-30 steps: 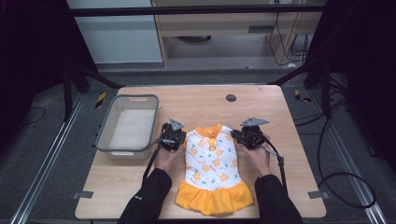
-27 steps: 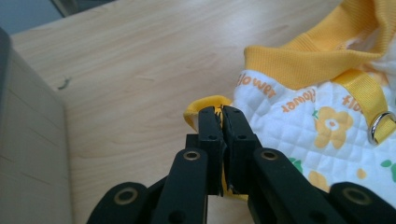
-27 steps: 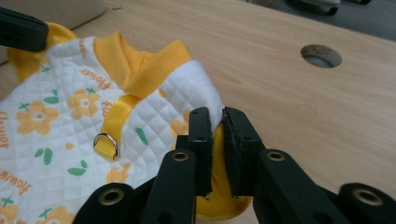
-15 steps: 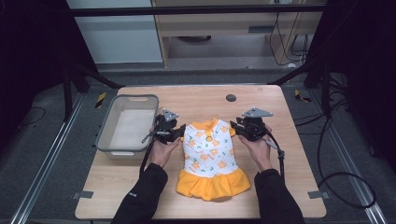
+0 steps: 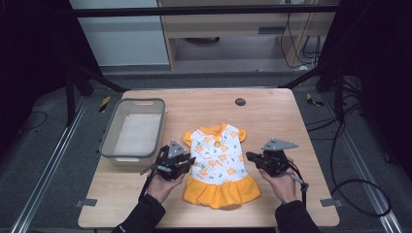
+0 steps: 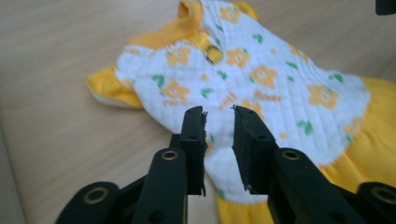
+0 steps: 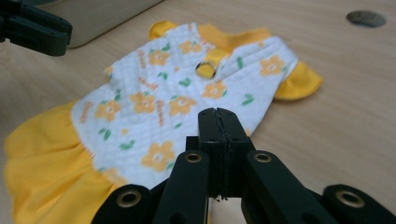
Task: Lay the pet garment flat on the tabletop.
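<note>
I see the small dress (image 5: 217, 162) lying flat on the wooden table (image 5: 272, 116), spread out face up, neck opening toward the far edge and skirt toward me. The bodice is white quilted fabric printed with orange flowers, green leaves and short orange lettering. The collar, both short sleeves and the gathered skirt are solid orange-yellow. A yellow strap with a metal ring (image 7: 205, 69) runs down from the collar along the centre of the chest. The skirt hem is ruffled and slightly uneven. The dress lies just right of the grey tub (image 5: 132, 130), apart from it.
</note>
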`<state>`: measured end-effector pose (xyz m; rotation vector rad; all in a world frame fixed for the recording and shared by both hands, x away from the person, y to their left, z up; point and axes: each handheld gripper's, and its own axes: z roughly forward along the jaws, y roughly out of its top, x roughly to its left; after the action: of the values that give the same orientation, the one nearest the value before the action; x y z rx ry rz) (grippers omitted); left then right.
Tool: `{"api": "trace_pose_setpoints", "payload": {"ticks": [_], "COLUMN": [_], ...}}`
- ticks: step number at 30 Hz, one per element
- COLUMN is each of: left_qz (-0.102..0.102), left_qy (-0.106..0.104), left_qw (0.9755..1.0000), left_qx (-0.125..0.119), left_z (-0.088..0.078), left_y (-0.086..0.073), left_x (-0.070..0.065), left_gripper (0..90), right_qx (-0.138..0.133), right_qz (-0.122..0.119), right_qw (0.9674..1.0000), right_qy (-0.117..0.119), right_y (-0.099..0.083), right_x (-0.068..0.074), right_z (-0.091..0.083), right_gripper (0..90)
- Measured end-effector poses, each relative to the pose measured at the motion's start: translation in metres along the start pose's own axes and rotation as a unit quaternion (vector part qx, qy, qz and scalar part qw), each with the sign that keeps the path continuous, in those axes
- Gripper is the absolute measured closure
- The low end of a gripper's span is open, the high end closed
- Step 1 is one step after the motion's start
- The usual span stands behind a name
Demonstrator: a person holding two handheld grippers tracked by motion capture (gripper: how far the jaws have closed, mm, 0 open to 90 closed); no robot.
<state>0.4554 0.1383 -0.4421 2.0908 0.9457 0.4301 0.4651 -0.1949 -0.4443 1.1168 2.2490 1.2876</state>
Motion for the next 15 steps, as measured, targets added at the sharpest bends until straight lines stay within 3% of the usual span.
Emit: {"api": "trace_pose_setpoints", "payload": {"ticks": [4,8,14,15], "left_qz": [0.004,0.017,0.032,0.045], "left_qy": [-0.019,-0.031,-0.029,-0.026], "left_qw": [0.9996,0.9982,0.9955,0.9949], "left_qx": [0.019,0.049,0.084,0.087], "left_z": [0.002,0.014,0.025,0.026], "left_y": [-0.017,-0.027,-0.037,-0.04], "left_x": [-0.01,-0.019,-0.023,-0.024], "left_gripper": [78.5,77.7,77.2,77.1], "right_qx": [0.032,0.067,0.086,0.09], "right_qz": [-0.006,-0.02,-0.025,-0.027], "right_qw": [0.9994,0.9975,0.9959,0.9956], "right_qy": [0.011,0.014,0.007,0.009], "right_y": [-0.022,-0.042,-0.05,-0.052], "right_x": [0.01,0.021,0.026,0.027], "right_z": [-0.001,0.006,0.014,0.015], "right_gripper": [90.0,87.6,87.0,86.9]}}
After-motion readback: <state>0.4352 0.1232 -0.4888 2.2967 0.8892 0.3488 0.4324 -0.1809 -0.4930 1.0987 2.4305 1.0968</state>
